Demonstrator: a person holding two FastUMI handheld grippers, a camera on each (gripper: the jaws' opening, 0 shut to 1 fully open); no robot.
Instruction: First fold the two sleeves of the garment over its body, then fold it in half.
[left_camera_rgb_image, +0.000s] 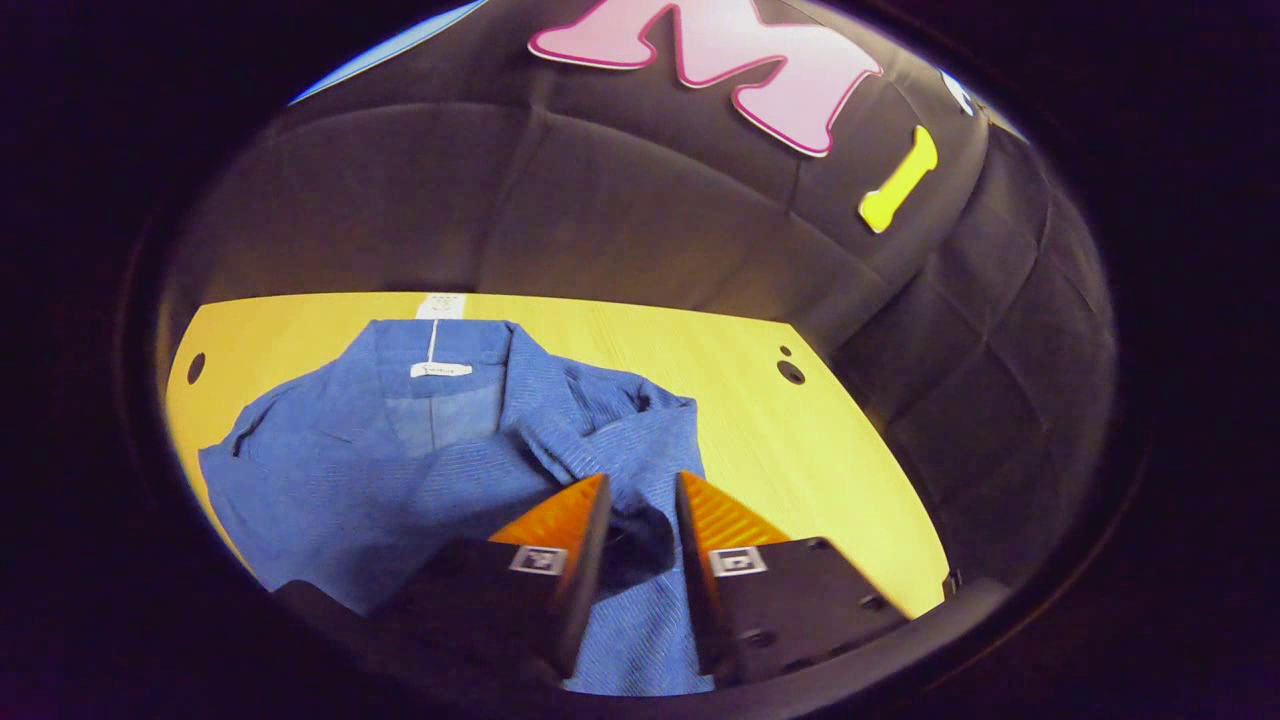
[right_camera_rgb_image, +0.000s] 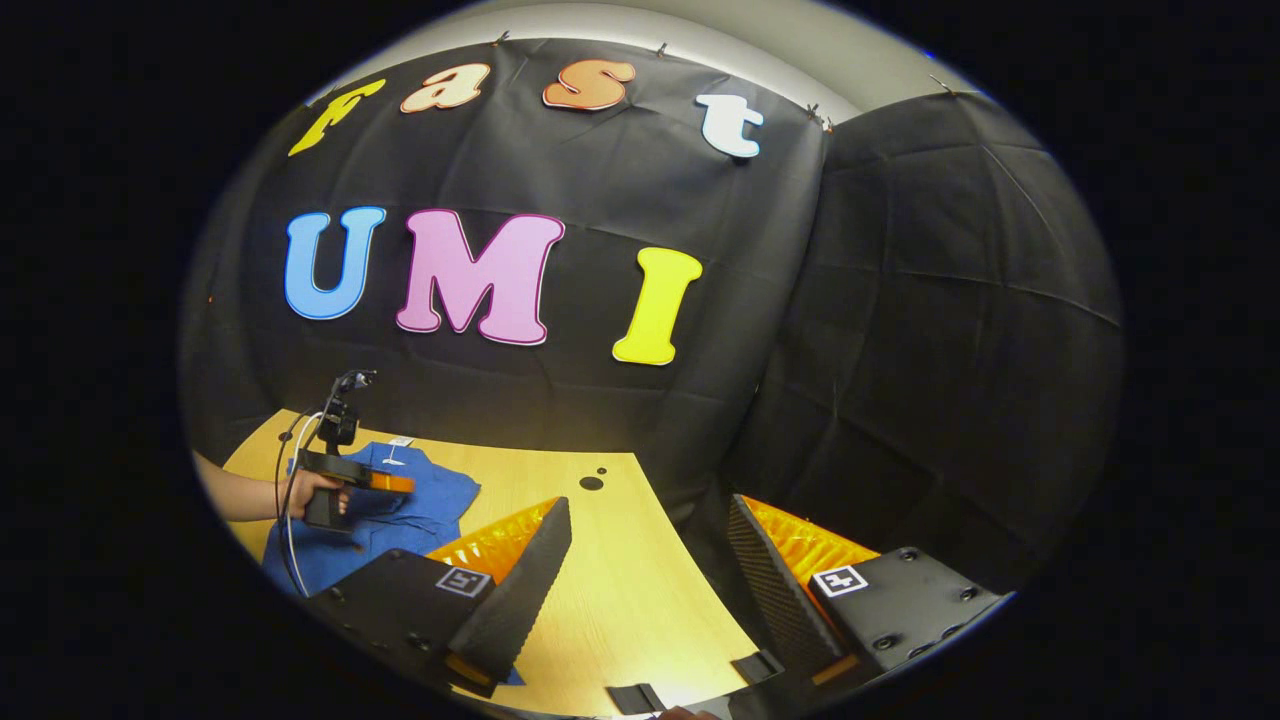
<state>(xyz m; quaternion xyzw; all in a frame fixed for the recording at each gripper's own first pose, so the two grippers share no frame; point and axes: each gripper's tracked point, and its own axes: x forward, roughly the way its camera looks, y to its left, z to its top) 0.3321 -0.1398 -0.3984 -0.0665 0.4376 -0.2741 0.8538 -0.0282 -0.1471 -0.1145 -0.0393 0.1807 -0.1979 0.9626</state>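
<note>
A blue collared shirt (left_camera_rgb_image: 380, 470) lies spread on the yellow wooden table (left_camera_rgb_image: 790, 450), collar at the far side. In the left gripper view one sleeve (left_camera_rgb_image: 610, 430) lies bunched over the shirt's right half. My left gripper (left_camera_rgb_image: 642, 492) stands over it, fingers close together with a dark fold of blue cloth pinched between them. In the right gripper view my right gripper (right_camera_rgb_image: 648, 505) hangs wide open over bare table (right_camera_rgb_image: 620, 590), off to the right of the shirt (right_camera_rgb_image: 425, 505). Farther left there, a hand (right_camera_rgb_image: 305, 492) holds the left gripper (right_camera_rgb_image: 392, 484) over the shirt.
Black cloth walls close the booth behind and to the right of the table. Round holes (left_camera_rgb_image: 790, 372) mark the table's far right corner. A cable (right_camera_rgb_image: 290, 540) trails from the left gripper. Bare tabletop lies right of the shirt.
</note>
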